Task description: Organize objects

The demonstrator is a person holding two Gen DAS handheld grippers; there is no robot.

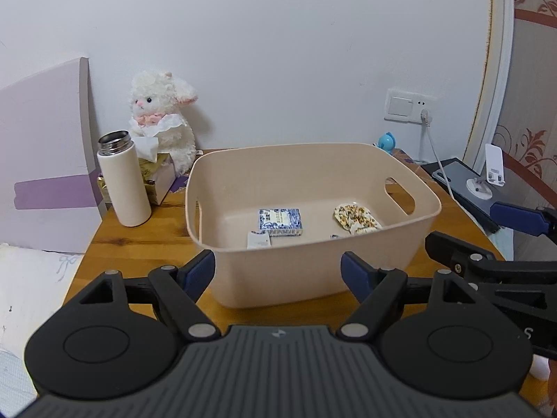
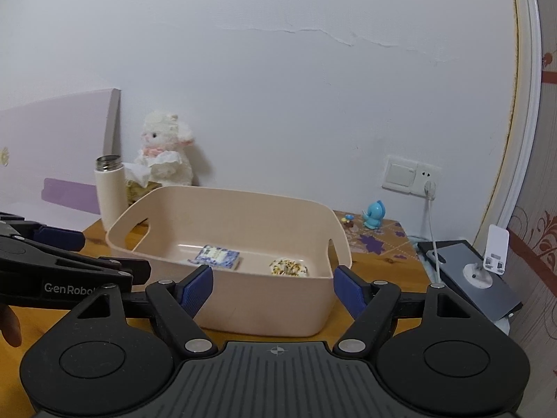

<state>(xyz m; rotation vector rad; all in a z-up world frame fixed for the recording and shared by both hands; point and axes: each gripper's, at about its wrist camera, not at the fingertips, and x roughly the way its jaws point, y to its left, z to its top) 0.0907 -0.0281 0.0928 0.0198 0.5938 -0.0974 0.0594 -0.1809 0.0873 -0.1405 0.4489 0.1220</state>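
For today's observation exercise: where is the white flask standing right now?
In both wrist views the white flask stands upright on the wooden table, left of the beige bin, just in front of the tissue box and plush lamb.

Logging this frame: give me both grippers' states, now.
Left gripper: open, holding nothing.
Right gripper: open, holding nothing.

Your left gripper (image 1: 278, 275) and right gripper (image 2: 273, 287) both hold their jaws spread wide, nothing between them, side by side.
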